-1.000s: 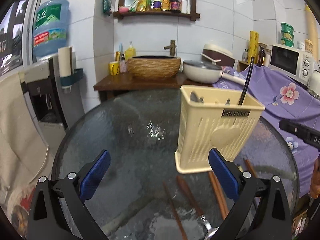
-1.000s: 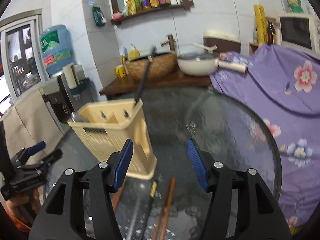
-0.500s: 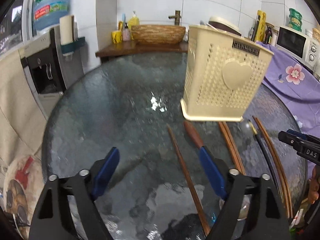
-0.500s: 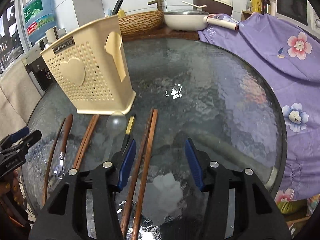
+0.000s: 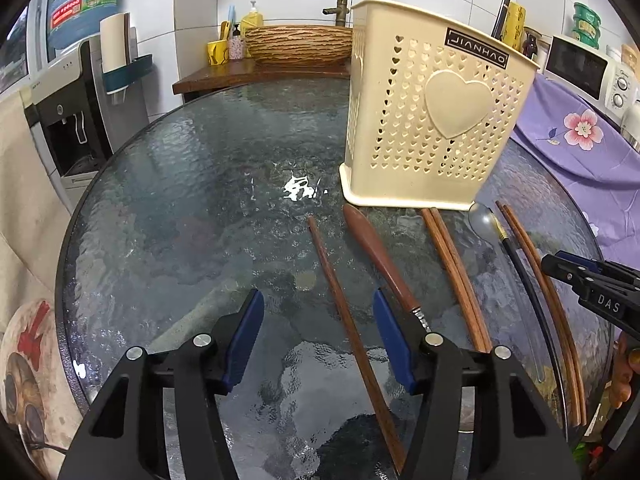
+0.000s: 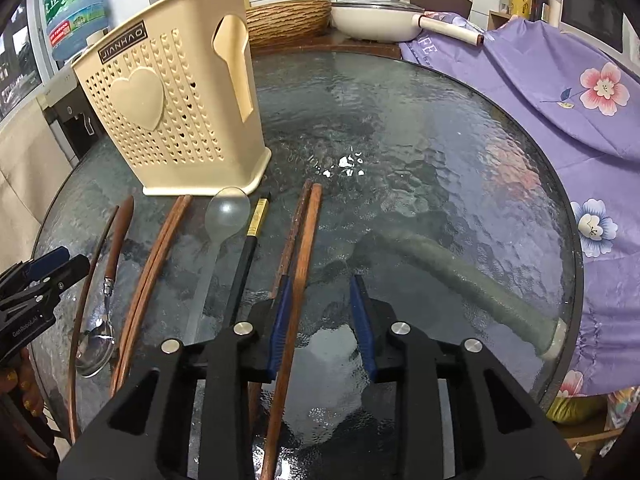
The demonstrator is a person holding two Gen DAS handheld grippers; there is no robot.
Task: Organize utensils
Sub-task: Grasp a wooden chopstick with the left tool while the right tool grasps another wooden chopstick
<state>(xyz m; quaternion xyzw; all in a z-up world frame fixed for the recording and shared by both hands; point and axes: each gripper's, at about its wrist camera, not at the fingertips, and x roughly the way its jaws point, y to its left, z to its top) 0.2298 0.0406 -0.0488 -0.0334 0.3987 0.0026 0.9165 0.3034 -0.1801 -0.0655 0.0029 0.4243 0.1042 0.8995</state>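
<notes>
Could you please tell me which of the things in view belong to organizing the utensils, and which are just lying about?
Part of the job:
cream utensil caddy
wooden chopsticks
wood-handled spoon
clear plastic spoon
black chopstick
left tongs, right tongs, both open

Just lying about:
woven basin
white pan
microwave
water jug
purple floral cloth

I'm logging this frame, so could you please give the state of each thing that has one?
Left hand-held gripper: open, empty.
Right hand-held gripper: open, astride a wooden chopstick.
Utensil holder: upright on the glass table.
Clear spoon: lying flat.
Wood-handled spoon: lying flat.
</notes>
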